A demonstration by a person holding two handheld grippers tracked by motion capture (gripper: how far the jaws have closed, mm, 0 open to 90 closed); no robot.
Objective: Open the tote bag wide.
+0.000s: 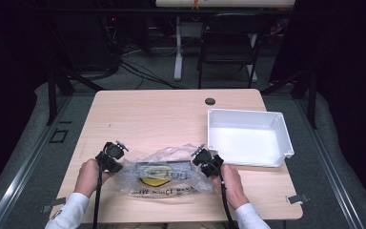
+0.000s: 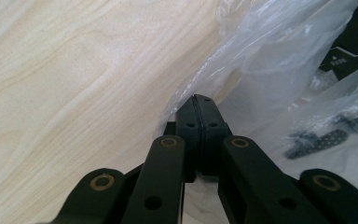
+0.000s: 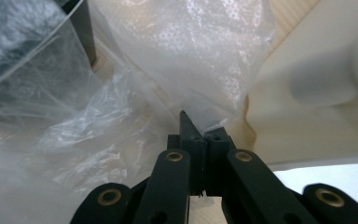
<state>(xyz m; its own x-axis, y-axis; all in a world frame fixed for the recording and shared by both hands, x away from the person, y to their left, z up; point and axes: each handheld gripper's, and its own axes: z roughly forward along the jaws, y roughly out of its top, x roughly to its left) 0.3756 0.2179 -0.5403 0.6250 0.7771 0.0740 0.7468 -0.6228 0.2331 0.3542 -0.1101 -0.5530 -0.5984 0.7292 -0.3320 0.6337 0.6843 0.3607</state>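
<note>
- While both grippers pinch the clear plastic bag (image 1: 164,174), treat it as one load shared between your hands: the left gripper (image 1: 116,160) is closed on the film at the bag's left edge, and the right gripper (image 1: 204,160) is closed on the film at its right edge.
- Know where the load sits: the bag lies on the wooden surface (image 1: 147,114) near your edge, between your hands, with a dark package with a yellow label (image 1: 155,175) inside it. The white bin (image 1: 271,129) stands just to its right, empty as far as can be seen.
- Check each bite in the gripper views. The left gripper (image 2: 199,100) meets right at the film's rim, so that hold looks shallow; the right gripper (image 3: 196,128) has a gathered fold, which looks firmer.
- Lift both hands together and level, so the package does not slide to one end and tear the film free.
- Keep the bag gently taut, not stretched.
- If the bin is the goal, which seems likely, clear its near wall before you lower.
</note>
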